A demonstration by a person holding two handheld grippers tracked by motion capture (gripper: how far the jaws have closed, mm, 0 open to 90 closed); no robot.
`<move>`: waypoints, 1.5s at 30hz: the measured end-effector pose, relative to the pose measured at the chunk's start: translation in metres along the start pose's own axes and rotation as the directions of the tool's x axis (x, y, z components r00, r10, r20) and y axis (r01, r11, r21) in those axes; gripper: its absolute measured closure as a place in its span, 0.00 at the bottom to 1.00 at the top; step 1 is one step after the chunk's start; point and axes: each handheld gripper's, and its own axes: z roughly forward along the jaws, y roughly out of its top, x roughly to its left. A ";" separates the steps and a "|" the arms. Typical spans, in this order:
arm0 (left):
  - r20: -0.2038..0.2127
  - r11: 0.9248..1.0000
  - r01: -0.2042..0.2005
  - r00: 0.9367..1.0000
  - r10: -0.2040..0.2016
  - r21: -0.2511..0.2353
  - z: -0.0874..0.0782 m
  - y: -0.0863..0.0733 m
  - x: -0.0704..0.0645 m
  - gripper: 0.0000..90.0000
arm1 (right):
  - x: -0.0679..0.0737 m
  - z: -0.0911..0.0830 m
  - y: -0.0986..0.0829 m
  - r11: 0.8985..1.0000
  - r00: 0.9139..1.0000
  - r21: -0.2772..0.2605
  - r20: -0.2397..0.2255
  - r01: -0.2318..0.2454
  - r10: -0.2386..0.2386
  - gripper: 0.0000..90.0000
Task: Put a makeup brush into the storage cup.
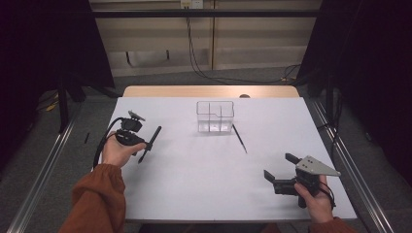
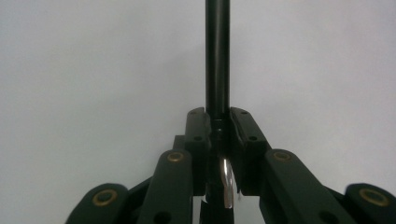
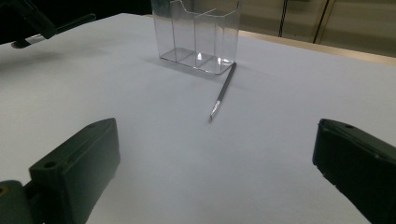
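The left gripper (image 1: 141, 141) is held low over the left side of the flat white table (image 1: 194, 174), with an orange sleeve (image 1: 97, 194) behind the hand. Its jaws are squeezed tight on a long thin black pen (image 1: 150, 143), which is tilted and has a shiny silver clip. The right gripper (image 1: 279, 167) is rested near the right front corner, jaws spread wide apart. A clear plastic box with compartments (image 1: 215, 116) is seen in the middle, with a thin grey pen (image 1: 239, 138) lying just beside it.
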 end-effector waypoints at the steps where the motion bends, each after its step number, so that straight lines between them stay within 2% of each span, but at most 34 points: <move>1: 0.008 1.000 0.006 1.000 -0.006 -0.001 -0.001 0.000 0.000 0.87 | 0.000 0.000 0.000 1.000 1.000 0.000 0.000 0.000 0.000 0.00; 5: 0.011 0.999 0.000 1.000 0.000 -0.049 -0.006 -0.003 -0.001 0.87 | 0.000 0.000 0.000 1.000 1.000 0.001 0.002 0.000 0.000 0.00; 10: 0.035 0.995 -0.003 0.999 0.006 -0.100 -0.010 -0.005 -0.001 0.87 | 0.000 0.000 0.000 1.000 1.000 -0.001 0.000 -0.001 0.001 0.00; 13: 0.053 0.986 0.007 0.999 0.002 -0.168 -0.015 -0.009 -0.004 0.87 | 0.000 0.000 0.000 1.000 1.000 -0.003 0.002 -0.002 0.002 0.00; 15: 0.061 0.985 0.003 0.998 0.008 -0.175 -0.016 -0.010 -0.003 0.87 | 0.000 0.000 0.000 1.000 1.000 -0.005 0.002 -0.005 0.005 0.00; 16: 0.064 0.980 0.014 0.998 -0.001 -0.201 -0.017 -0.012 -0.004 0.87 | 0.000 0.000 0.000 1.000 1.000 -0.002 0.000 -0.001 0.001 0.00; 17: 0.064 0.980 0.014 0.998 -0.001 -0.201 -0.017 -0.012 -0.004 0.87 | 0.000 0.000 0.000 1.000 1.000 -0.002 -0.001 -0.001 0.001 0.00; 19: 0.087 0.971 0.016 0.996 0.005 -0.237 -0.018 -0.016 -0.003 0.87 | 0.000 0.000 0.000 1.000 1.000 -0.002 -0.002 0.001 -0.001 0.00; 20: 0.087 0.971 0.016 0.996 0.005 -0.237 -0.018 -0.016 -0.003 0.87 | 0.000 0.000 0.000 1.000 1.000 -0.002 -0.002 0.001 -0.001 0.00; 21: 0.090 0.962 0.009 0.996 0.016 -0.273 -0.019 -0.019 -0.003 0.87 | 0.001 0.000 0.000 1.000 1.000 -0.001 -0.004 0.002 -0.002 0.00; 23: 0.095 0.950 0.009 0.995 0.022 -0.312 -0.022 -0.023 -0.003 0.87 | 0.001 0.000 0.000 1.000 1.000 -0.002 -0.005 0.000 0.000 0.00; 25: 0.102 0.932 0.009 0.994 0.031 -0.362 -0.024 -0.026 -0.002 0.87 | 0.000 0.000 0.000 1.000 1.000 -0.003 -0.004 0.001 -0.001 0.00; 29: 0.100 0.900 -0.009 0.993 0.059 -0.435 -0.029 -0.030 -0.001 0.87 | 0.000 0.000 0.000 1.000 1.000 -0.004 -0.004 -0.001 0.001 0.00; 31: 0.097 0.887 -0.012 0.993 0.065 -0.461 -0.031 -0.032 -0.001 0.87 | 0.000 0.000 0.000 1.000 1.000 -0.005 -0.004 -0.001 0.001 0.00; 34: 0.091 0.870 -0.025 0.993 0.080 -0.492 -0.033 -0.035 0.000 0.87 | 0.000 0.000 0.000 1.000 1.000 -0.004 -0.003 -0.003 0.003 0.00; 35: 0.091 0.870 -0.025 0.993 0.080 -0.492 -0.033 -0.035 0.000 0.87 | 0.000 0.000 0.000 1.000 1.000 -0.004 -0.003 -0.003 0.003 0.00; 36: 0.091 0.861 -0.035 0.991 0.094 -0.508 -0.033 -0.037 0.000 0.87 | 0.000 0.000 0.000 1.000 1.000 -0.004 -0.004 -0.001 0.001 0.00; 37: 0.091 0.861 -0.035 0.991 0.094 -0.508 -0.033 -0.037 0.000 0.87 | 0.000 0.000 0.000 1.000 1.000 -0.004 -0.004 -0.001 0.001 0.00; 38: 0.087 0.855 -0.042 0.991 0.101 -0.518 -0.034 -0.038 0.000 0.87 | 0.000 0.000 0.000 1.000 1.000 -0.003 -0.005 0.000 0.000 0.00; 40: 0.105 0.839 -0.037 0.988 0.112 -0.542 -0.033 -0.040 -0.001 0.87 | 0.000 0.000 0.000 1.000 1.000 -0.003 -0.005 0.000 0.000 0.00; 41: 0.105 0.839 -0.037 0.988 0.112 -0.542 -0.033 -0.040 -0.001 0.87 | 0.000 0.000 0.000 1.000 1.000 -0.003 -0.005 0.000 0.000 0.00; 43: 0.109 0.830 -0.044 0.986 0.125 -0.556 -0.032 -0.041 -0.002 0.87 | 0.000 0.000 0.000 1.000 1.000 -0.003 -0.001 -0.002 0.002 0.00; 44: 0.105 0.810 -0.061 0.983 0.149 -0.583 -0.033 -0.042 -0.007 0.87 | 0.000 0.000 0.000 1.000 1.000 -0.004 -0.001 -0.004 0.004 0.00; 45: 0.108 0.805 -0.068 0.981 0.162 -0.590 -0.034 -0.042 -0.010 0.87 | 0.000 0.000 0.000 1.000 1.000 -0.004 -0.001 -0.005 0.005 0.00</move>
